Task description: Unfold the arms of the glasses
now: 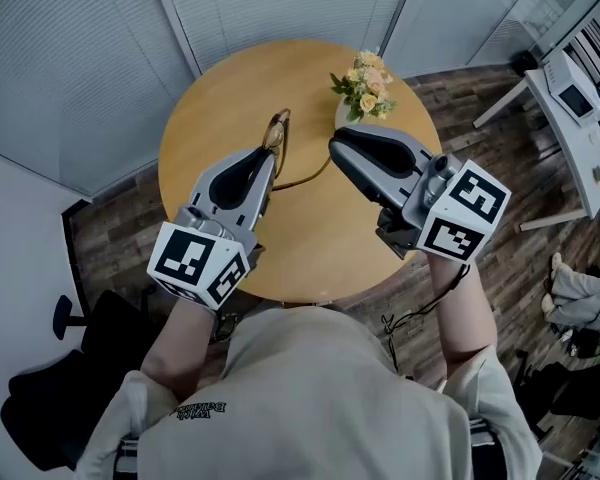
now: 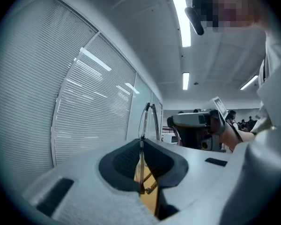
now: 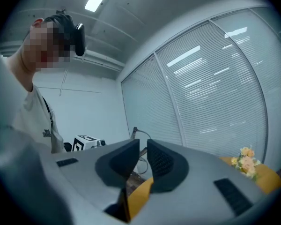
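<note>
While in left gripper point(image 1: 269, 158), glasses point(image 1: 278, 128) upright

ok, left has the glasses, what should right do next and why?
Probably nudge the right gripper onto the temple arm and close: the left gripper clamps the glasses frame, right's jaws stand slightly apart, empty, just beside that arm's end.

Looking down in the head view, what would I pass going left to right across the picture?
Black chair → left gripper → right gripper → white desk.
</note>
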`<state>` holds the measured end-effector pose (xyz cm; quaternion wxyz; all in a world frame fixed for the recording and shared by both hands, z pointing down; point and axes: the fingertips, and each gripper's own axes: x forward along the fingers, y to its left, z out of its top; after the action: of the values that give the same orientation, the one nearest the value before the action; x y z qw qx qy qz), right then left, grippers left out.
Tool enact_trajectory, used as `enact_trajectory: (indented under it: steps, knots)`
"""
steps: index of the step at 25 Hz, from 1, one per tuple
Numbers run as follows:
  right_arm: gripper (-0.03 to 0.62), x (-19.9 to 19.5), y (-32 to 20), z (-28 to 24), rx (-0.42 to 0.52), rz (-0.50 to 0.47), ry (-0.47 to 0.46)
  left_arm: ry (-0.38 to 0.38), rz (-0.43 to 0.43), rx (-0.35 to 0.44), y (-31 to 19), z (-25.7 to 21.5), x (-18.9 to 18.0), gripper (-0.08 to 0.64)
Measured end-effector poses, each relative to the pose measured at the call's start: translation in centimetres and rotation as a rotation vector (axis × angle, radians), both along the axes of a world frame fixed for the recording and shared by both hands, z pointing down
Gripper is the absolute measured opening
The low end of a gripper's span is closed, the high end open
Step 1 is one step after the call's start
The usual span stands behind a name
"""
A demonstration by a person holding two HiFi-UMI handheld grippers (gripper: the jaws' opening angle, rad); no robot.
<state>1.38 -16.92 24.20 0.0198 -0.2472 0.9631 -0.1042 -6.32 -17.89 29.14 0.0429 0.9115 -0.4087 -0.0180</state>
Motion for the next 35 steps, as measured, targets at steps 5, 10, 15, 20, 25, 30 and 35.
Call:
enact_trajectory:
  steps: [5, 10, 15, 20, 25, 30, 35]
  knots:
    - [0.064, 1.3, 0.7, 2.1, -0.054, 0.036, -0.007, -0.002, -0.035, 0.014, -0.7, -0.5, -1.2, 0.041]
    - [0.064, 2.5, 1.7, 4.9, -0.107, 0.076, 0.001, 0.015, -0.046, 0.013, -0.9, -0.6, -1.5, 0.041]
    - [0.064, 3.3, 2.3, 7.4, -0.163, 0.089, 0.006, 0.018, -0.043, 0.009, -1.0, -0.3, -1.2, 0.041]
    - [0.064, 3.5, 3.0, 9.3, -0.19, 0.099, 0.034, 0.024, -0.04, 0.01, -1.0, -0.4, -1.0, 0.041]
    - [0.064, 3.6, 3.2, 10.1, -0.198, 0.096, 0.059, 0.027, -0.034, -0.006, -1.1, 0.0, -0.8, 0.043]
    - [0.064, 3.8, 3.0, 9.6, -0.171, 0.101, 0.064, 0.017, -0.03, -0.005, -0.9, 0.1, -0.7, 0.041]
    - [0.064, 4.2, 3.0, 7.4, -0.101, 0.074, 0.09, 0.023, -0.022, 0.003, -0.8, -0.2, -0.4, 0.041]
